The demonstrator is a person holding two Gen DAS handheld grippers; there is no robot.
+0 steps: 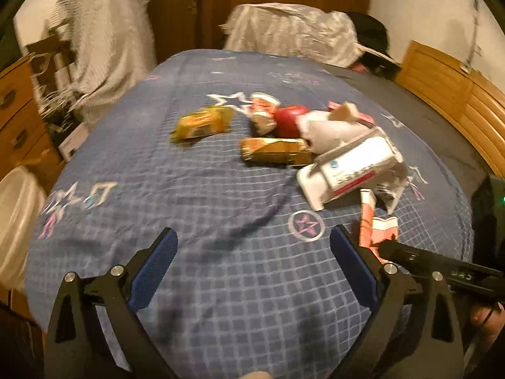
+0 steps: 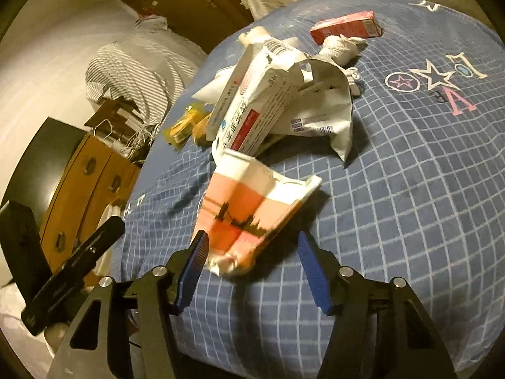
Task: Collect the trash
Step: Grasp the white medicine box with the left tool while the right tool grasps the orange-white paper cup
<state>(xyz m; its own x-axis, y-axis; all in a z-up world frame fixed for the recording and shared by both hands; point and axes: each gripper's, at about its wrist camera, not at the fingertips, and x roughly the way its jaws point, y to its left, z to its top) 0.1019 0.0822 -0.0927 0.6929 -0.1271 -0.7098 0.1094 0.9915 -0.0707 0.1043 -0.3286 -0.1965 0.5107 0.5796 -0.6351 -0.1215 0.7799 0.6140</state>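
Bed: blue checked bedspread [image 1: 221, 268] with white grid lines and embroidered stars and letters, carrying a scatter of trash.
Left hand-held gripper [image 1: 252, 265]: jaws spread wide over bare bedspread near the bed's near edge, nothing between the blue ribbed pads [image 1: 154, 268].
Right hand-held gripper [image 2: 252, 271]: jaws partly open, straddling the near end of a crumpled pink, orange and white paper carton [image 2: 249, 214]; left pad against or just beside the carton's edge, contact hard to judge; right pad apart from it; no firm grip visible.
Pink carton: lying flattened on the bedspread, toward the bed's near edge, just in front of the main pile.
White box: torn white cardboard medicine box with red stripe and blue print [image 2: 252, 107], tilted on torn white packaging beyond the pink carton, about mid-bed.
Yellow wrappers: two shiny yellow foil snack wrappers [image 1: 202, 123] [image 1: 274, 151], blurred, mid-bed, to the left of the white box in the left wrist view.
Red round thing [image 1: 290, 120]: beside the wrappers, too blurred to identify.
Red box: small red rectangular carton [image 2: 345, 27] toward the bed's far edge, next to a wad of white tissue [image 2: 341, 47].
Surroundings: wooden drawers [image 2: 85, 183] beside the bed, striped grey cloth [image 2: 132, 66] draped above them.
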